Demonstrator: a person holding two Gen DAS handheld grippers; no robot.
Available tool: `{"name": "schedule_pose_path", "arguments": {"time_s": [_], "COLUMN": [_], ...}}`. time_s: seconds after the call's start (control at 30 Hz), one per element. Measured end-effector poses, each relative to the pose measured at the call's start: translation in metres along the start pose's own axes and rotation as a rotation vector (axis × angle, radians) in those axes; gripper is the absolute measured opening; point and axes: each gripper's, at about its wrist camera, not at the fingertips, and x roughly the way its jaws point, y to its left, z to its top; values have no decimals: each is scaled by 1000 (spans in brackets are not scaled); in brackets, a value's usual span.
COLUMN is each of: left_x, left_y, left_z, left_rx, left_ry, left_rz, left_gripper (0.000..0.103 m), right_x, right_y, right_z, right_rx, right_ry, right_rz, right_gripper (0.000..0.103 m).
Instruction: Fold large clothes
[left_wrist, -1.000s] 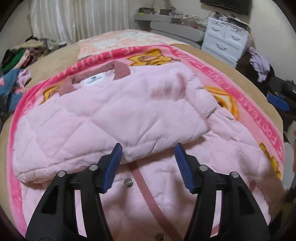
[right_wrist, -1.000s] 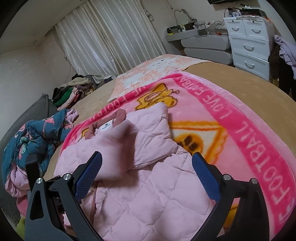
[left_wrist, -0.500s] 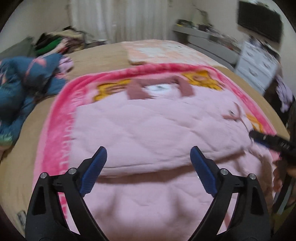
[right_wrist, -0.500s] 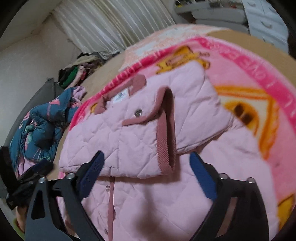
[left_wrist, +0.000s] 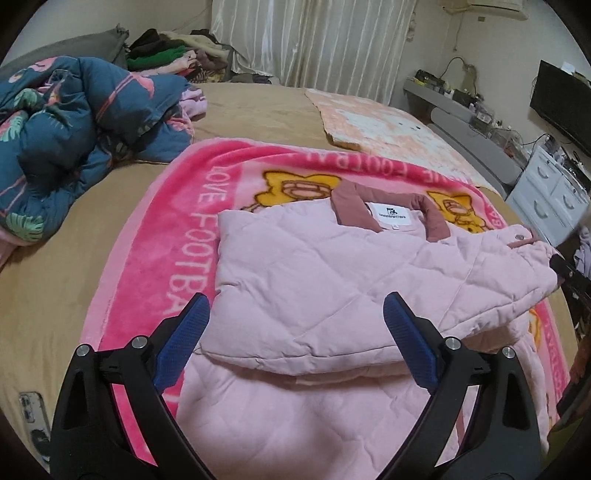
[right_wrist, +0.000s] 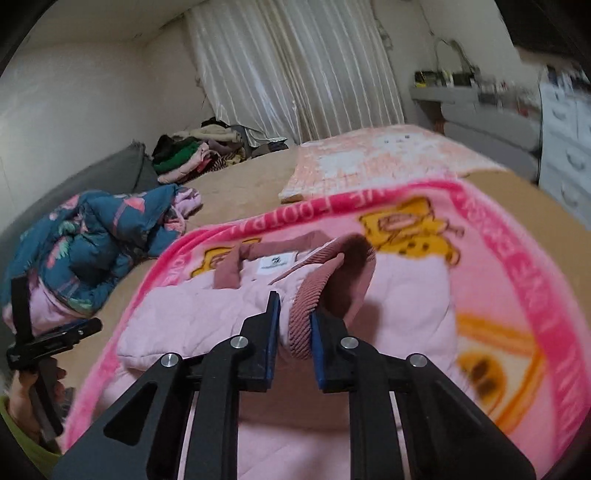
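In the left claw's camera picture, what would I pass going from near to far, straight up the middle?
left claw → pink quilted jacket → white neck label → pink football blanket → tan bedspread → white curtains

Both wrist views look along the bed, sharing the pink jacket (left_wrist: 332, 288).

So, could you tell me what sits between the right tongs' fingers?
In the right wrist view, the jacket's ribbed cuff is pinched in the right tongs.
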Motion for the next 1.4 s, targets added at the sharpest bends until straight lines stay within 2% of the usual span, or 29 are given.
{"name": "schedule_pose_path", "arguments": {"time_s": [0.23, 0.4, 0.53, 0.67, 0.7, 0.77, 0.83, 0.93, 1.03, 1.13, 1.2, 1.3, 1.4], "left_x": [28, 41, 50, 58, 61, 69, 81, 91, 93, 95, 96, 98, 98], "left_y": [-14, -20, -25, -32, -33, -34, -33, -32, -33, -31, -30, -31, -31], "left_z": [-2, -1, 3, 4, 3, -1, -9, -20, -26, -27, -26, -27, -27], "left_rx": [26, 38, 44, 63, 67, 75, 78, 92, 99, 92, 87, 93, 89], "left_ry": [41, 56, 65, 78, 86, 113, 156, 171, 166, 171, 176, 176, 175], "left_rz": [5, 8, 2, -7, -9, -8, 2, 15, 24, 17, 11, 14, 7], "left_gripper": [88, 88, 88, 88, 88, 88, 88, 90, 91, 91, 91, 91, 92], "right_x": [28, 27, 16, -2, -4, -9, -8, -2, 12, 29, 42, 73, 105], "right_y": [-38, -39, -36, -26, -23, -14, -6, 12, 32, 52, 63, 70, 60], "right_z": [-34, -55, -56, -44, -41, -35, -30, -25, -22, -21, -22, -29, -44], "right_rx": [77, 85, 84, 46, 31, -1, -22, -60, -102, -154, -190, -206, -168], "right_ry": [101, 141, 135, 77, 66, 49, 43, 49, 76, 111, 139, 215, 327], "right_rz": [-46, -68, -101, -142, -145, -138, -122, -94, -58, -38, -32, -23, -69], "right_gripper": [16, 18, 21, 23, 25, 36, 41, 48, 55, 65, 68, 70, 70]}}
